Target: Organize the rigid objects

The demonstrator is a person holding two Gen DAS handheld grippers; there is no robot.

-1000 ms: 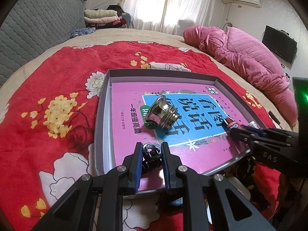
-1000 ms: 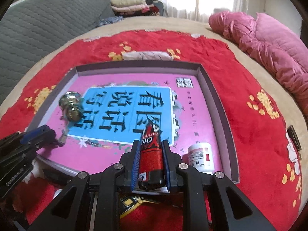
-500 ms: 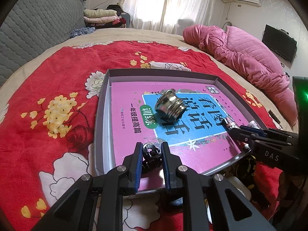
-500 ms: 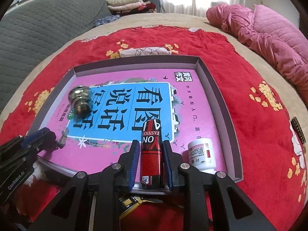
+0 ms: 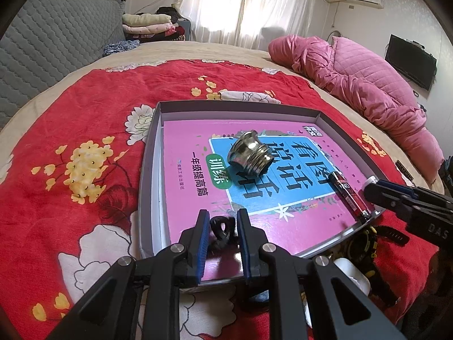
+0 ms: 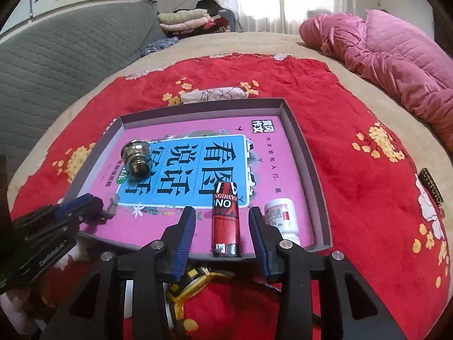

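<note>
Lying flat in the grey tray (image 6: 317,175), a pink book (image 6: 271,147) covers almost all of the floor. The red lighter (image 6: 226,221) rests on the book by the near edge, between the spread jaws of the right gripper (image 6: 223,223). Those jaws have just been opening, and the blue pads do not touch the smooth, long lighter. Just beside it lies a small white bottle (image 6: 280,215), close to the right finger and near the tray's right wall.

The left gripper (image 5: 223,229) pinches a small black clip (image 5: 222,228) over the near left part of the tray. A shiny round metal fitting (image 5: 249,157) with screw ridges lies on its side farther back on the book. Around it the book is bare.

A yellow and black tape measure (image 6: 195,280) sits just outside the near wall, under the right gripper. The soft red flower blanket (image 5: 79,130) spreads wide on the left, and a puffy pink quilt (image 6: 396,59) is heaped far to the right.
</note>
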